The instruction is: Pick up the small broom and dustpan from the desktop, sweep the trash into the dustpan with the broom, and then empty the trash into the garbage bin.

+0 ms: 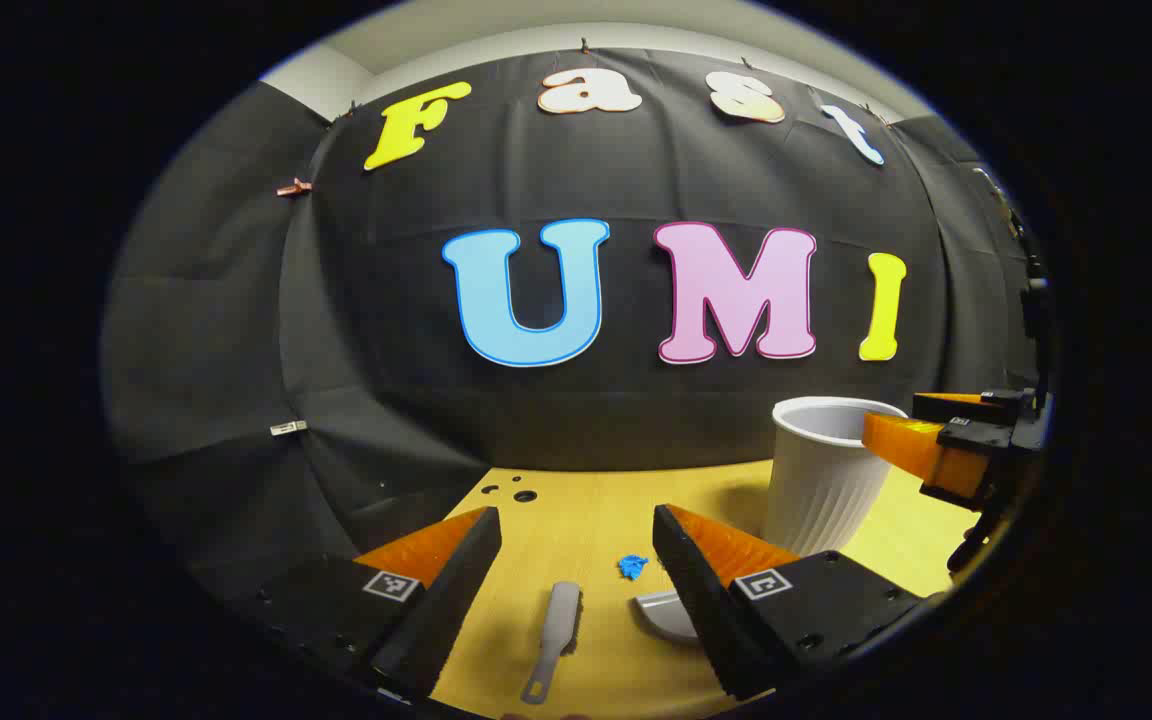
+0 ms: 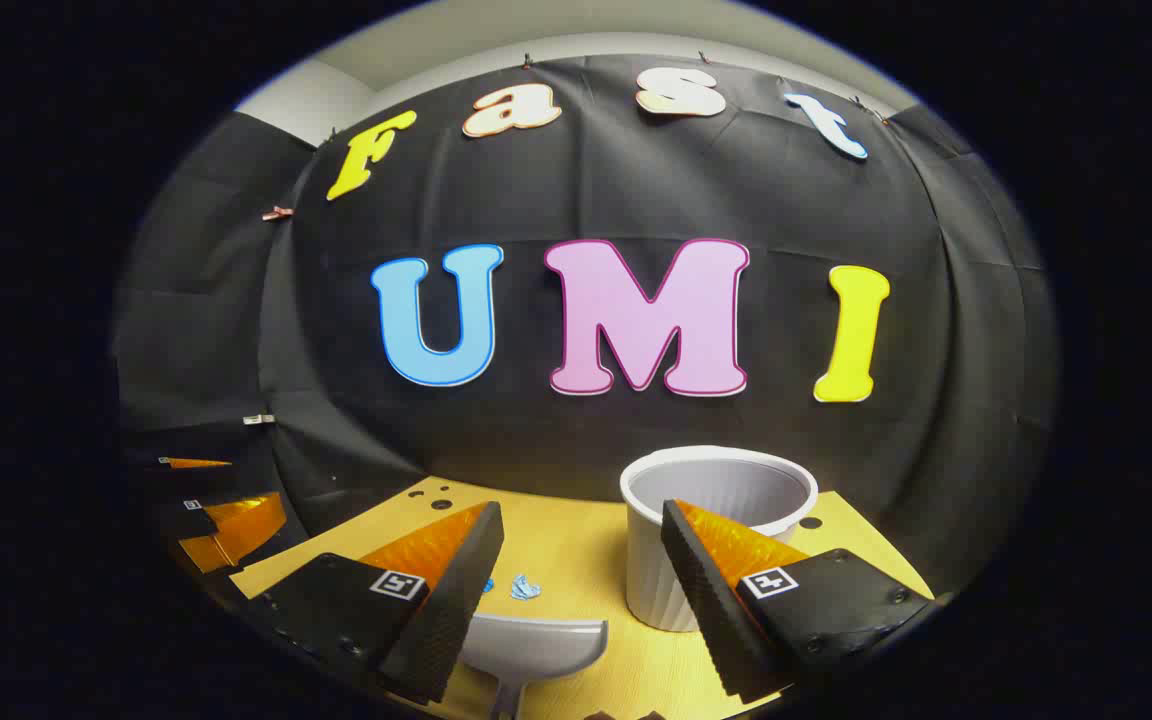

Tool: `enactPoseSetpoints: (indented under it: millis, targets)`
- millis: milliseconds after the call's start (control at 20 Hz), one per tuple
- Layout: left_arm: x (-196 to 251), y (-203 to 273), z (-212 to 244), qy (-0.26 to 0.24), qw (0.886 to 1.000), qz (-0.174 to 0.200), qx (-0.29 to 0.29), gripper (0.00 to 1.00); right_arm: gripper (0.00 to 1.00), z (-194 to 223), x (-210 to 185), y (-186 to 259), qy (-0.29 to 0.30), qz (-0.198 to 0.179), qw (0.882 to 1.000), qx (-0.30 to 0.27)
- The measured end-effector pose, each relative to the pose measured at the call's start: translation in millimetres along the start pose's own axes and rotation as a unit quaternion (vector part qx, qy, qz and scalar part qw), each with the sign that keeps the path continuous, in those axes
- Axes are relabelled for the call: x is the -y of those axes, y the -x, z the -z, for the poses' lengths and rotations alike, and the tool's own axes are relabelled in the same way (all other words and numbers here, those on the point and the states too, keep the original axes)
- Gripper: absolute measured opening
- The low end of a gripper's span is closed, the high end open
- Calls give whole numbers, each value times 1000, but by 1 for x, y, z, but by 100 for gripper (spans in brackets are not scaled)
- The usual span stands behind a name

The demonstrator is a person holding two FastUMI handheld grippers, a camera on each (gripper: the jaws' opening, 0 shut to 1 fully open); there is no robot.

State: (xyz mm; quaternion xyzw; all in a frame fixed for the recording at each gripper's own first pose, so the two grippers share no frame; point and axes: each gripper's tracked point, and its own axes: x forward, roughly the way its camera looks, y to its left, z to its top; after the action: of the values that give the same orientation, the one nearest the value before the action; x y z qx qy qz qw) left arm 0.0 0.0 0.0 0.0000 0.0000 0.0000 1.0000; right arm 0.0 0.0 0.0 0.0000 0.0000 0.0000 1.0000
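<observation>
Left gripper view: the small grey broom (image 1: 553, 640) lies flat on the yellow desktop (image 1: 576, 510), lengthwise between the wide-parted fingers of the left gripper (image 1: 576, 560), nearer the left finger and touching neither. The blue scrap of trash (image 1: 633, 567) sits just beyond the broom's far end, close to the right finger. The grey dustpan (image 1: 664, 612) peeks out beside that finger, partly hidden by it. The ribbed white garbage bin (image 1: 821, 470) stands upright farther right, and the right gripper (image 1: 946, 440) hangs near its rim. Bare desktop runs ahead to the far edge at the black wall.

In the right gripper view, the dustpan (image 2: 533, 640) lies low between this gripper's (image 2: 581, 560) spread fingers, which hold nothing; its handle points toward the camera. Pale blue scraps (image 2: 524, 587) lie just past its far side. The bin (image 2: 716, 520) stands partly behind the right finger. The left gripper (image 2: 226, 520) shows at the far left, past the desk's left edge.
</observation>
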Motion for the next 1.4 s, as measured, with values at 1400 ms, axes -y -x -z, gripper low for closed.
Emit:
enactPoseSetpoints:
  millis: [1400]
  targets:
    - [-26,-21,111,27,986,41,-161,99,98,67,-32,3,-8,-18,992,-122]
